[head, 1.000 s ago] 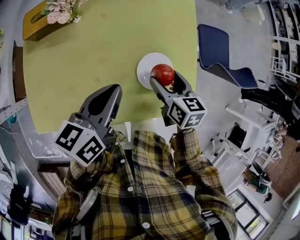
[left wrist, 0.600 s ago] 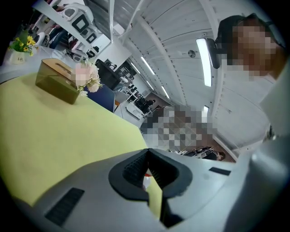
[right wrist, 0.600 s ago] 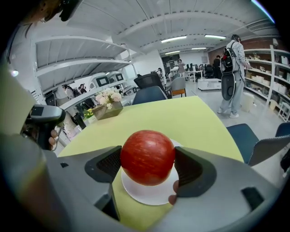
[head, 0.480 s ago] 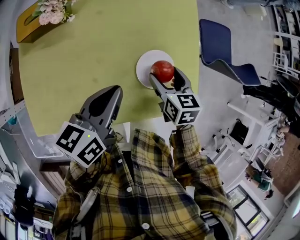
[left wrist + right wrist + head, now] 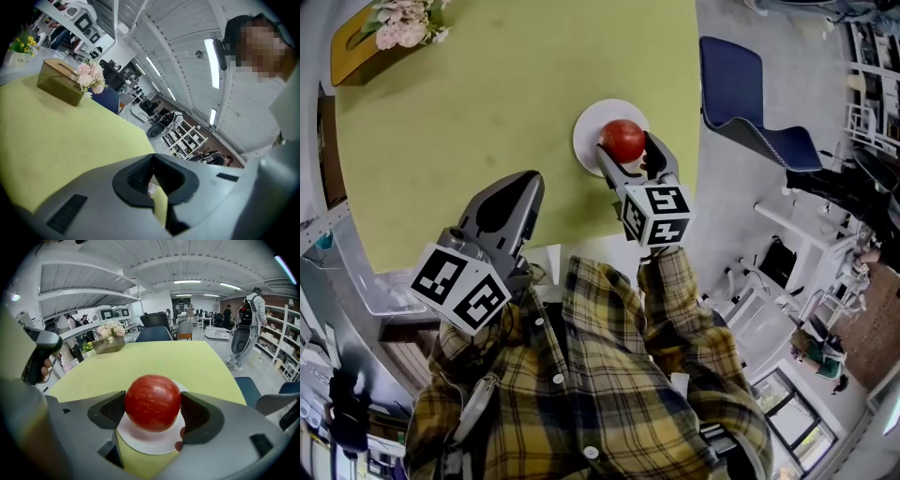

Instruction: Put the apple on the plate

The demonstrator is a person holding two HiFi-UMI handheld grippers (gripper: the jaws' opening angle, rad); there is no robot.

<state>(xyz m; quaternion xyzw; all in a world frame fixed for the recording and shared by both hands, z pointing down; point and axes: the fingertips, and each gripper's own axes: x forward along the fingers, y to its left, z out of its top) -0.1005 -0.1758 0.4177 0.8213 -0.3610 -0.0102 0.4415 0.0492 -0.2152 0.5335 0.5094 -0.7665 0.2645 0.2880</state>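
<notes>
A red apple (image 5: pixel 623 141) sits between the jaws of my right gripper (image 5: pixel 627 150), which is shut on it. The apple hangs over the small white plate (image 5: pixel 588 127), near the right edge of the yellow-green table (image 5: pixel 487 112). In the right gripper view the apple (image 5: pixel 153 402) fills the gap between both dark pads (image 5: pixel 115 411), with the plate (image 5: pixel 140 440) right beneath it; whether it touches the plate I cannot tell. My left gripper (image 5: pixel 523 187) hovers at the table's near edge, shut and holding nothing. The left gripper view shows my left gripper (image 5: pixel 152 172) with its pads pressed together.
A wooden box with pink flowers (image 5: pixel 380 33) stands at the table's far left corner. A blue chair (image 5: pixel 741 103) is on the floor just right of the table. My plaid-sleeved arms fill the foreground. Shelving and office furniture lie at the right.
The right gripper with the apple has crept slightly forward and left, further over the plate. The left gripper has stayed put.
</notes>
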